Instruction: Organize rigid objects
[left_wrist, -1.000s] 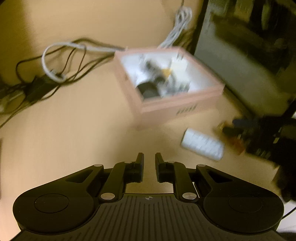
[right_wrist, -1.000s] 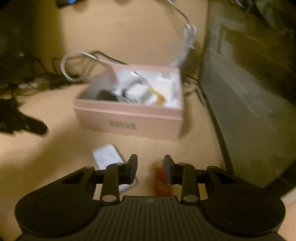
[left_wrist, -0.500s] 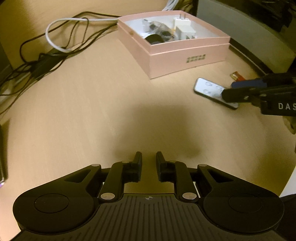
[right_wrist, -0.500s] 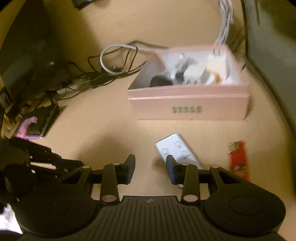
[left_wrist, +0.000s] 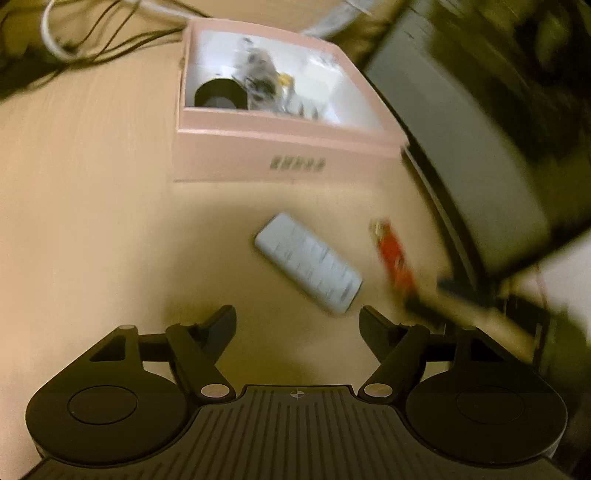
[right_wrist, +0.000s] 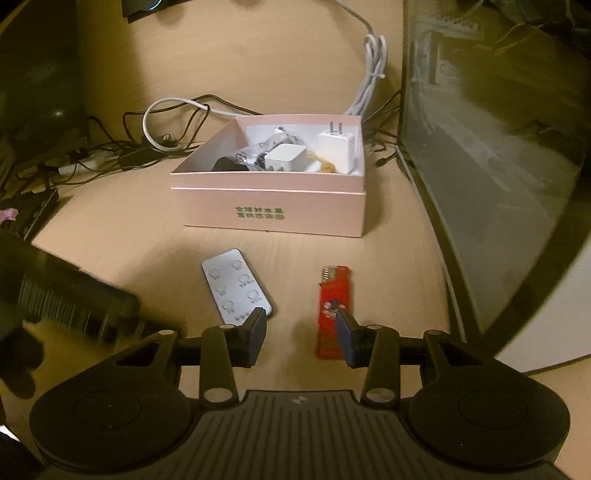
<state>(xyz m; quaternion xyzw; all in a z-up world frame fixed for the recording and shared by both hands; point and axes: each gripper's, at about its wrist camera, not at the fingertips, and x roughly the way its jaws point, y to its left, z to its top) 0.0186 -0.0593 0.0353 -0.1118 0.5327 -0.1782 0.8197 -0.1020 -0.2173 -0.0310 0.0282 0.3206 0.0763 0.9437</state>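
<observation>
Two things left out on the counter (right_wrist: 110, 229), both lying flat just in front of the pink box (right_wrist: 269, 206): a white remote (right_wrist: 236, 288) and a red lighter (right_wrist: 332, 310), side by side but not touching. Parked that close to the open box probably because that's where they're headed. Already in there: two white plug adapters (right_wrist: 336, 146), something black and round, and some crinkly wrapped stuff, so looks like most of the sorting is done.

Left claw (left_wrist: 297, 319) spread wide, jaws just been opening, nothing between them, only bare counter, with the remote's near end just ahead and a touch to the right. Reads like lining up for the remote, opened that far to straddle its width. Blurry view though, so hard to say more.

Right claw (right_wrist: 301, 328) only partly open, jaws just been opening a bit too, nothing gripped. Hanging over the gap between the two items, right finger overlapping the lighter in view; contact impossible to tell. Guessing lighter for this one, narrower gap suiting a slimmer thing.

Tangle of cables (right_wrist: 162, 129) behind the box, not part of the job.
</observation>
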